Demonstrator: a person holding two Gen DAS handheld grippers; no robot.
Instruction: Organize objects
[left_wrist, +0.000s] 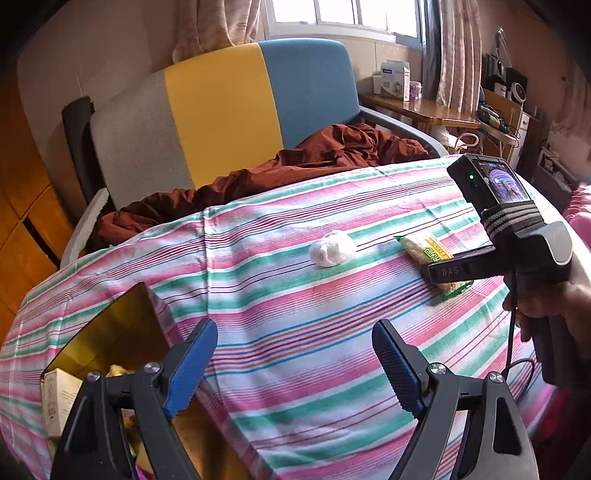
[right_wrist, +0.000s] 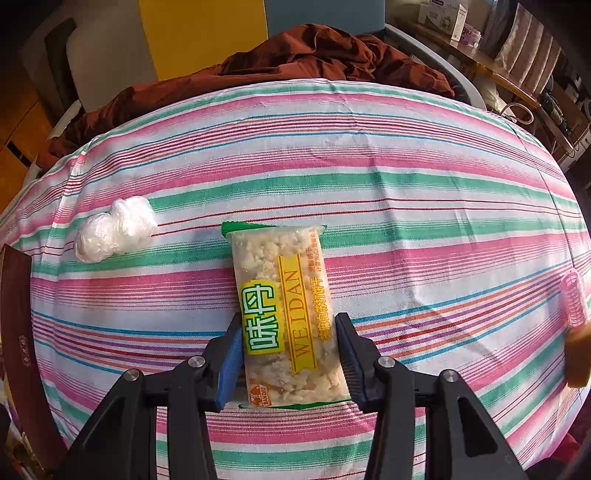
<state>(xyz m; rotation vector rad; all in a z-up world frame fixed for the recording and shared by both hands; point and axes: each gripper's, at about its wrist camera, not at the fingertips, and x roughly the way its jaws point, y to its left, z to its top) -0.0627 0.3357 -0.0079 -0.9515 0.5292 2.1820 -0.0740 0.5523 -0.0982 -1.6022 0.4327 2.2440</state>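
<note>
Two claws in play over a table with a striped cloth (right_wrist: 406, 177). The right claw (right_wrist: 284, 363) is down at the near middle of the table with a snack packet (right_wrist: 284, 314) sitting lengthwise between its fingers (right_wrist: 229, 363). The left blue pad looks pressed right up against the packet's edge and the right finger sits at the other edge, so it has the near half of the packet bracketed. From these shots I can't tell for sure whether it's actually squeezing or just touching. The packet lies flat on the cloth, clear plastic with green ends, a yellow band and crumbly pale stuff inside.

The left claw (left_wrist: 295, 365) hangs over the near left part of the table with its fingers spread wide apart, nothing between them but striped cloth. From its camera you can see the right claw (left_wrist: 443, 271) off to the right, laid across the snack packet (left_wrist: 424, 251).

A white crumpled plastic ball (right_wrist: 116, 229) sits on the cloth to the left of the packet, a bit farther back, not touching it. In the left view the same ball (left_wrist: 332, 248) is near the packet too.

At the near left edge there's an open box (left_wrist: 107, 343) with a shiny yellow inside, some stuff in it including a small white carton (left_wrist: 59, 400). Over on the far right edge of the right view is a pink ribbed thing (right_wrist: 574, 302), too cut off to identify. Behind the table is a chair with grey, yellow and blue panels (left_wrist: 221, 118) and a rumpled rust-brown cloth (left_wrist: 295, 162) piled on it.
</note>
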